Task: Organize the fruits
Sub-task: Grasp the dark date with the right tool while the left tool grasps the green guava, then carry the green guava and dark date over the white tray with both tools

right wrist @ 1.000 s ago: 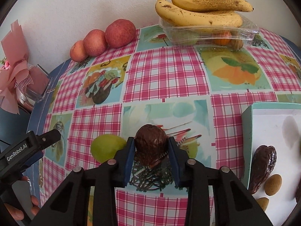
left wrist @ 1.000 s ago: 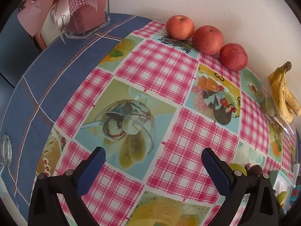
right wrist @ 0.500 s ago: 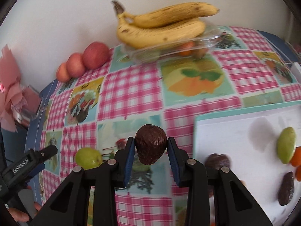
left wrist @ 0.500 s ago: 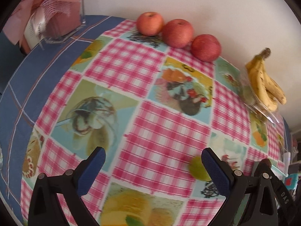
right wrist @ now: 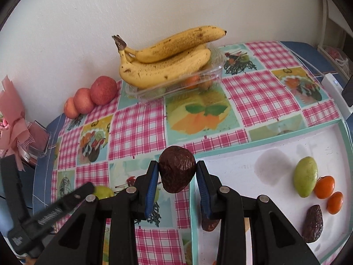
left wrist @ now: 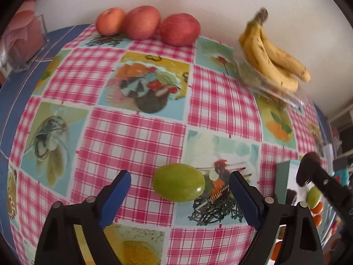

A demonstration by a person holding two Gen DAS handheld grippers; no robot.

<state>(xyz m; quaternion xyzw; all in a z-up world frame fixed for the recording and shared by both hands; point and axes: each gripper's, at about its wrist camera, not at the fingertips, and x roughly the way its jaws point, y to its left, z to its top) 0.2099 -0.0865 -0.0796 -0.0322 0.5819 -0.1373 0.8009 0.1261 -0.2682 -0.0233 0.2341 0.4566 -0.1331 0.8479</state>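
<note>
Starting at the left, three round red apples [left wrist: 141, 22] are seen lined up against the white wall at the back of the chequered pink-and-picture tabletop [left wrist: 132, 141], apparently grouped by kind. Further right, the left gripper [left wrist: 179, 187] is held over a smooth oval green fruit [left wrist: 179, 182] lying on the cloth; its blue-padded fingers [left wrist: 117, 190] are closing but stand apart from the fruit on either side, so nothing is gripped yet. Behind, a bunch of spotted yellow bananas [right wrist: 167, 55] is rested on a clear plastic clamshell box [right wrist: 176, 84]. The right gripper [right wrist: 177, 174] is shut on a wrinkled dark-brown fruit [right wrist: 176, 167], carried above the near edge of a white tray with a teal rim [right wrist: 253, 143]. A green fruit, small orange fruits and dark ones already lie there, so the tray is judged the collecting place.
</note>
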